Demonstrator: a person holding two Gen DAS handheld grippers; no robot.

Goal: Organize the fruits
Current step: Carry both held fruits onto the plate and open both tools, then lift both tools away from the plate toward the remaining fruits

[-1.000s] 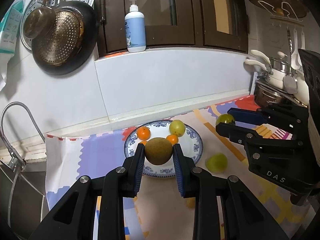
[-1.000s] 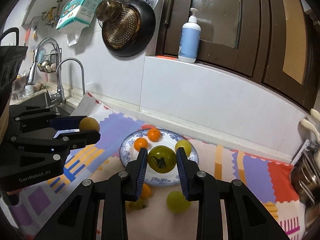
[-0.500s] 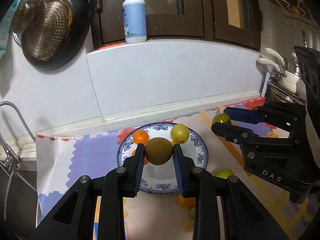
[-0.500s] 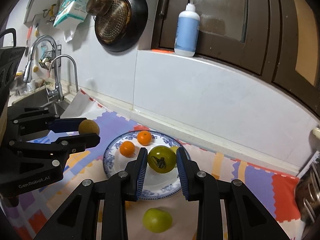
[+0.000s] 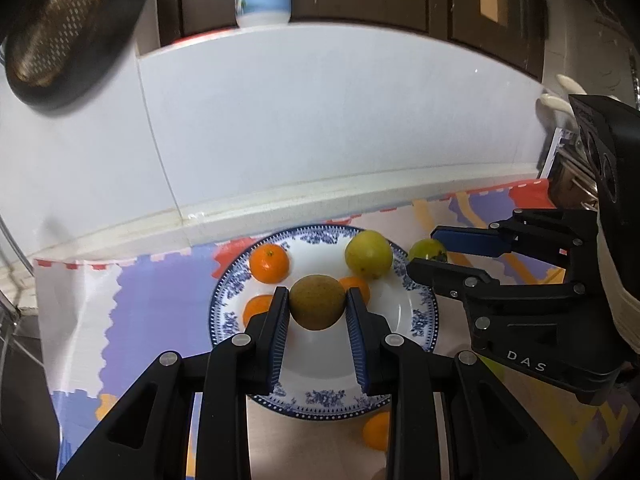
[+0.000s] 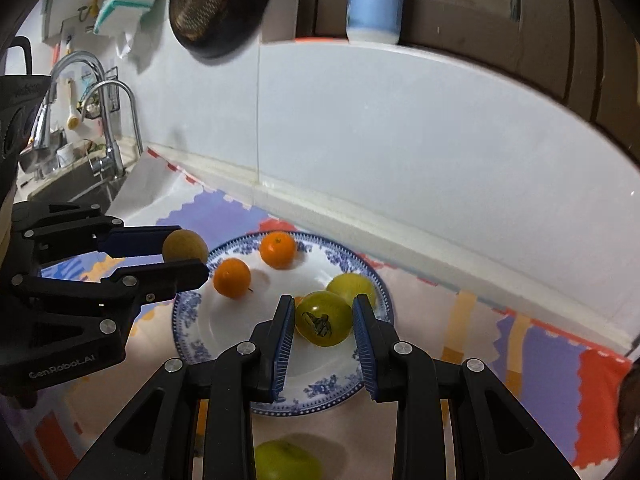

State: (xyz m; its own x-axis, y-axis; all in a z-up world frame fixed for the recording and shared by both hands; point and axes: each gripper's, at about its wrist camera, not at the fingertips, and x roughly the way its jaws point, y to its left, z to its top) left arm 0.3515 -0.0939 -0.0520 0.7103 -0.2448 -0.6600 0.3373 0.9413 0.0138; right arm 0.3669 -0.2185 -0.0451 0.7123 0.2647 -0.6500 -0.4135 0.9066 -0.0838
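carrying: both grippers hold fruit over the round white plate with blue floral rim (image 5: 420,312), which sits on the colourful patchwork mat (image 5: 152,292).
left gripper (image 5: 318,306): clamped on a brown, rough-skinned round fruit (image 5: 317,301), above the plate's near-left part.
right gripper (image 6: 323,319): clamped on a green tomato-like fruit with a dark stem scar (image 6: 323,317), above the plate's right side.
change: compared with a second ago, both grippers have closed in on the plate and dropped lower; the plate now fills more of each view, and the wall shelf has slid to the top edge.
meaning: judged from this, the release onto the plate is close; neither fruit looks set down yet.
already on plate: two small orange mandarins (image 6: 232,278), plus a yellow-green round fruit (image 6: 352,286) at the far right.
left off plate: a green fruit (image 6: 286,460) and a small orange one (image 5: 376,430) lie on the mat nearer the camera.
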